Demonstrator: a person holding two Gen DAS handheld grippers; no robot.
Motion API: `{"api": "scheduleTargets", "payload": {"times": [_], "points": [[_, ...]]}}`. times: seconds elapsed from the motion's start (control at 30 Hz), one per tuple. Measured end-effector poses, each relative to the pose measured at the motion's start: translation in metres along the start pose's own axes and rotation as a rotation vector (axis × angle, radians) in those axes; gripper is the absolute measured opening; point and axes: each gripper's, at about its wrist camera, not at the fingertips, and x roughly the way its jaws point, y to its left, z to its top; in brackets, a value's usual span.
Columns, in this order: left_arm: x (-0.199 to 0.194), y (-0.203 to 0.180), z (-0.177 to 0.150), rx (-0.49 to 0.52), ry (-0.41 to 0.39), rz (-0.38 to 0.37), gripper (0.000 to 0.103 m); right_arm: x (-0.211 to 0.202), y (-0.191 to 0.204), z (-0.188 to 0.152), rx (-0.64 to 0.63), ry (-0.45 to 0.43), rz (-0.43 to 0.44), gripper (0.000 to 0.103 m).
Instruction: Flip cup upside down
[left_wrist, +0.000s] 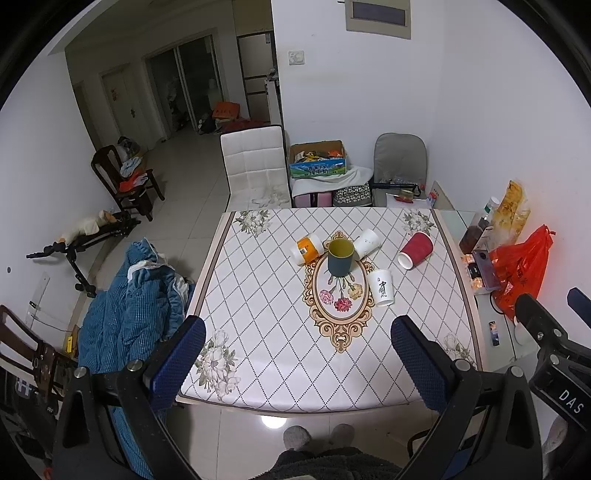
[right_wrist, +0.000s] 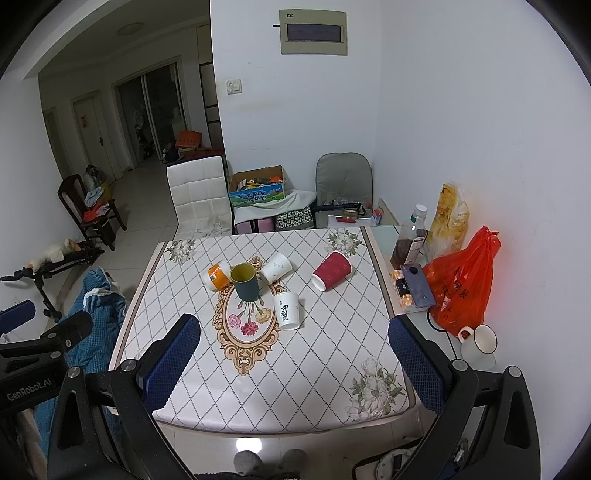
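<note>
Left wrist view: looks down over a table (left_wrist: 258, 295) with a diamond-pattern cloth, from beyond its near edge. Shows the left gripper (left_wrist: 297, 356) with jaws spread wide, holding nothing, both blue pads (left_wrist: 419, 363) hanging above the near corners of the table. Catches only part of the right gripper (left_wrist: 546, 332) at the right border, cut off by the frame.

Right wrist view: shows the right gripper (right_wrist: 293, 356) equally wide apart and empty, well short of the cups. Clips the left gripper (right_wrist: 44, 332) at the left border.

Places the green cup (left_wrist: 341, 257) upright near the middle of the table, mouth up, at the top of the oval flower motif. Flanked closely by an orange cup (left_wrist: 306, 249) lying on its side to the left and a white cup (left_wrist: 366, 242) lying tilted to the right; cannot tell whether either touches it. Stands a white cup with black writing (left_wrist: 381, 287) rim-down just beside, nearer the camera and to the right. Leaves a red cup (left_wrist: 416, 250) on its side farther right, apart from the rest.

Bare cloth across the whole near half of the table. Crowded right edge: orange bag (right_wrist: 461, 284), bottle (right_wrist: 408, 236), phone (right_wrist: 417, 284), white mug (right_wrist: 478, 341). Blue blanket (left_wrist: 129, 306) against the left edge. White chair (left_wrist: 255, 166) at the far side. Labels on the bottle and bag too small to read.
</note>
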Motion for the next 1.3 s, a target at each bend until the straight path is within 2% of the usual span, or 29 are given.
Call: {"api": "scheduleTargets", "payload": {"times": [0.6,1.1,1.3], "points": [[-0.001,-0.012,0.028,-0.003,-0.007,0.001,0.103,0.000,0.001,0.007,0.000,-0.005,0.005,0.103],[0.001,-0.004,0.023,-0.009,-0.003,-0.006,0.103,0.010,0.005,0.013,0.002,0.004,0.018,0.103],[0.027,-0.003,0.020,-0.034,0.026,0.021,0.103,0.045,0.004,0.008,0.003,0.063,0.023,0.103]]}}
